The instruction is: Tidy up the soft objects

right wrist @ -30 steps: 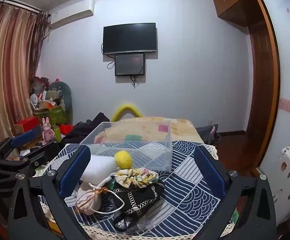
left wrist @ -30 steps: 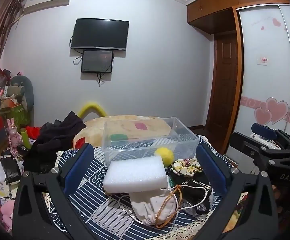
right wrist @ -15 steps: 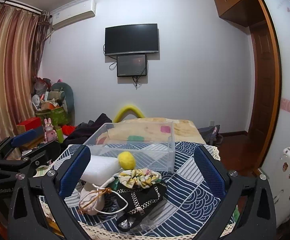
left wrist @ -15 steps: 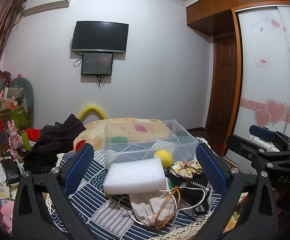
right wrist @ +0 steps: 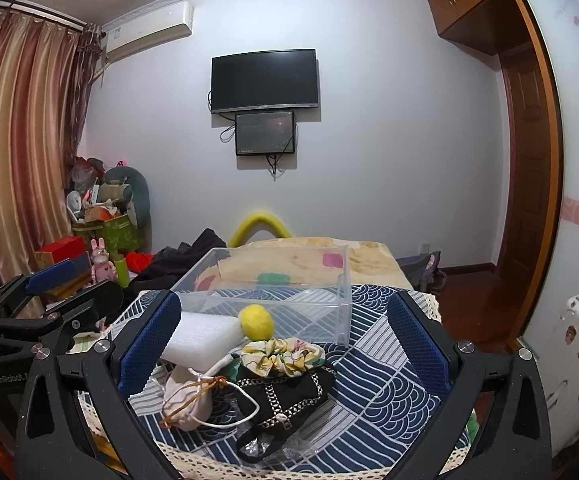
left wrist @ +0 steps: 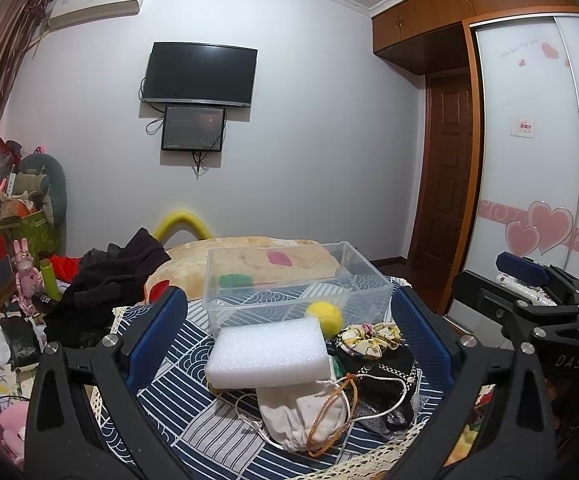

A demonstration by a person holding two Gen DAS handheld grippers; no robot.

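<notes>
On a blue patterned tablecloth (left wrist: 193, 364) lie a white foam block (left wrist: 269, 354) (right wrist: 201, 334), a yellow ball (left wrist: 323, 314) (right wrist: 255, 321), a floral scrunchie (left wrist: 367, 338) (right wrist: 281, 356), a black pouch (left wrist: 381, 376) (right wrist: 285, 394) and a white drawstring bag (left wrist: 305, 416) (right wrist: 187, 400). An empty clear plastic box (left wrist: 289, 284) (right wrist: 273, 296) stands behind them. My left gripper (left wrist: 289, 336) is open and empty, above the near edge. My right gripper (right wrist: 285, 340) is open and empty, beside it on the right.
A bed with a beige blanket (left wrist: 249, 256) and dark clothes (left wrist: 117, 276) lies behind the table. Clutter and boxes (left wrist: 5, 264) fill the left side. A wardrobe (left wrist: 537, 160) and a door (left wrist: 445, 184) stand on the right.
Both grippers have risen slightly and tilted up, so the objects sit lower in view. Nothing on the table has moved.
</notes>
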